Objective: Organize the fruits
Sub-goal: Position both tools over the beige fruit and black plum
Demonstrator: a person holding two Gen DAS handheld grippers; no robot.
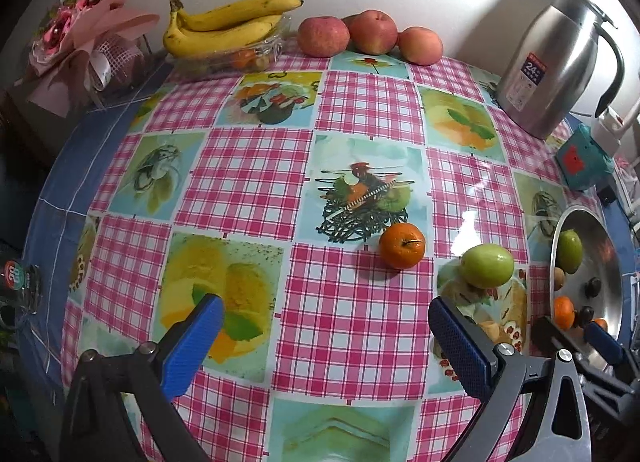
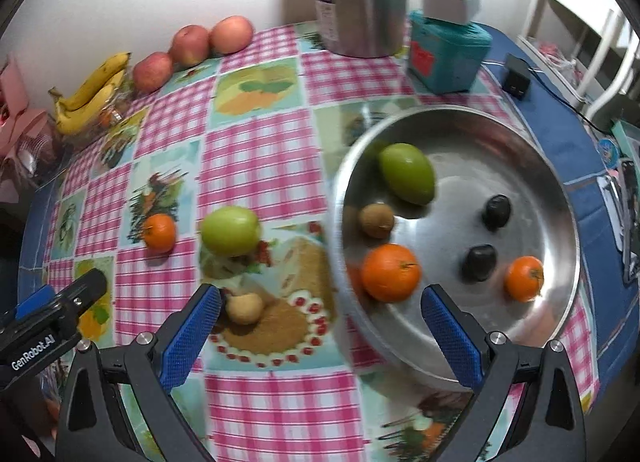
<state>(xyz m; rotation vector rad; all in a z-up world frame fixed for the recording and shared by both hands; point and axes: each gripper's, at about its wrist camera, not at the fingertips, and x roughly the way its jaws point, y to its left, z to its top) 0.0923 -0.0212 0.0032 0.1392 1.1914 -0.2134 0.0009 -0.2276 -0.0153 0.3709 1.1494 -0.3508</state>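
Glossy plastic tablecloth (image 1: 256,181), pink gingham squares alternating with printed fruit panels, blue border; plain white wall behind.

Left wrist view, left to right: pink paper-wrapped bouquet (image 1: 84,29) upper left; bananas (image 1: 224,25) on a clear plastic tray; three matte red apples (image 1: 370,35) against the wall; brushed steel jug (image 1: 560,61) upper right. Left gripper (image 1: 326,326) spread wide, blue ribbed pads, holding nothing. Smooth orange tangerine (image 1: 402,246) and green round fruit (image 1: 486,266) lie just apart on the cloth at centre right.

Right wrist view: right gripper (image 2: 320,310) also wide open, empty. Shiny metal bowl (image 2: 560,197) at right contains a green oval fruit (image 2: 408,173), a brown fuzzy fruit (image 2: 376,219), two tangerines and two dark fruits. A teal box (image 2: 448,57) stands behind the bowl.
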